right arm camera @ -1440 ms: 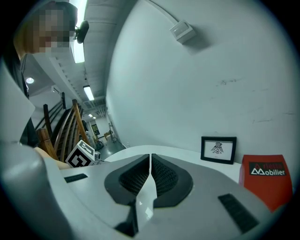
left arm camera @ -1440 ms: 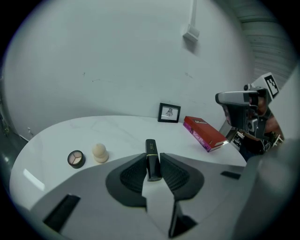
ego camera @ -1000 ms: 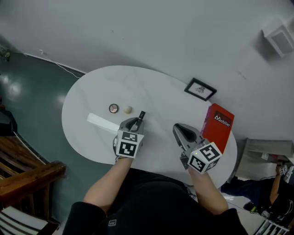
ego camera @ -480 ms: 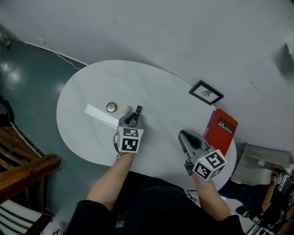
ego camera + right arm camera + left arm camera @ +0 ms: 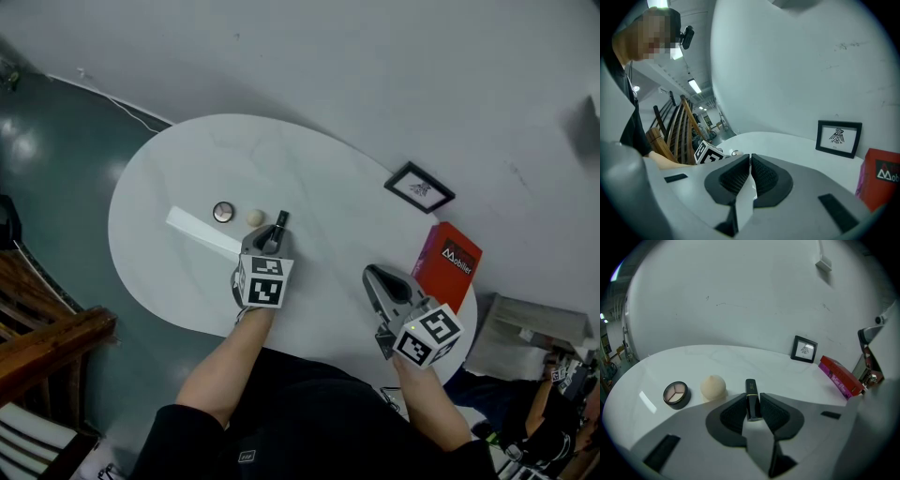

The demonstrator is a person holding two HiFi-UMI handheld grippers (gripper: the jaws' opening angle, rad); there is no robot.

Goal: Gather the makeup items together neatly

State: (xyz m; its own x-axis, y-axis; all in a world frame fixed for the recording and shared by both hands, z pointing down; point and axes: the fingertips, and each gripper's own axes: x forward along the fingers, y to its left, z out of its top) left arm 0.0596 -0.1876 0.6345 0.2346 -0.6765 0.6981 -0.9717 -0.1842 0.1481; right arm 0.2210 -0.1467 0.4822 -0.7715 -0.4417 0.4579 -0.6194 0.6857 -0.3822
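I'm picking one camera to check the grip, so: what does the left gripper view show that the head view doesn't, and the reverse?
Only the left gripper view: the left tongs pressing both sides of the black lipstick, and the three shades inside the eyeshadow compact. Only the head view: the person's forearms, the left marker cube, and the long white box at full length. Both: lipstick, compact, beige sponge, picture frame and red box on the white table.
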